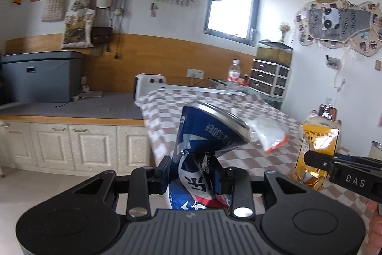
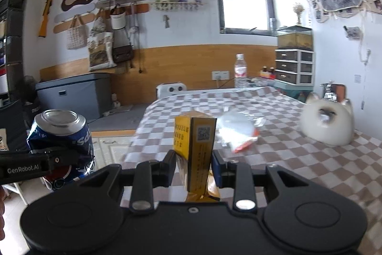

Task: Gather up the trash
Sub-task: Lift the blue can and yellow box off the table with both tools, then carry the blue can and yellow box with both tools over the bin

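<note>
The left gripper [image 1: 192, 170] pinches a crushed blue soda can [image 1: 203, 133] at its dented waist, the can's silver end tilted up and to the right; its lower part disappears behind the gripper body, so how far it reaches is not visible. In the right wrist view the same can [image 2: 61, 135] sits at the left edge, held off the side of the tabletop [image 2: 298, 159] over the floor, with the left gripper's fingers crossing in front of it and hiding the middle of the label.

The right gripper [image 2: 193, 169] is clamped on a yellow carton [image 2: 194, 142] — upright, a QR code on its narrow face, crumpled gold foil at its base partly tucked behind the gripper. From the left wrist view the carton [image 1: 315, 152] shows at the right, its lower front covered by the right gripper's finger, and the person's hand is cut off at the frame corner.

Just beyond the carton, a clear plastic bag [image 2: 238, 133] with an orange-red strip lies on the checkered cloth — blurred, its contents hard to make out. Farther right stands a white cat-shaped ornament [image 2: 327, 123]. At the far end of the tabletop a water bottle [image 2: 240, 71] stands upright, small items beside it too tiny to identify.
</note>
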